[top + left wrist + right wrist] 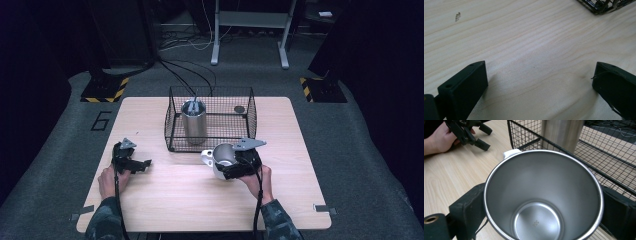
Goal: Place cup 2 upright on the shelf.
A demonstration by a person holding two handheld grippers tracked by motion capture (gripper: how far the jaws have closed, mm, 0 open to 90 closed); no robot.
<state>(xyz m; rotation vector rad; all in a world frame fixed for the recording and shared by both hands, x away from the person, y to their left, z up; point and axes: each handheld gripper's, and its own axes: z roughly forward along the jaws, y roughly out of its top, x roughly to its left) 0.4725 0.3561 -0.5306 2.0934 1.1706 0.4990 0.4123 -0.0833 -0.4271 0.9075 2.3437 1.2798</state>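
A steel mug (223,155) with a white outside and handle sits between the jaws of my right gripper (235,162), just in front of the wire basket (210,145). In the right gripper view the mug's empty steel inside (541,202) is open toward me, and the black jaws press both its sides. A tall steel cylinder (194,121) stands inside the basket at its left; its side (561,132) rises behind the mesh. My left gripper (142,164) rests on the table at the left, open, with bare wood between its jaws (539,72).
The black wire basket (529,137) also holds a small dark round lid (239,109) at its back right. A corner of the basket (599,6) lies beyond the left gripper. Cables and table legs stand on the floor behind the wooden table (200,200).
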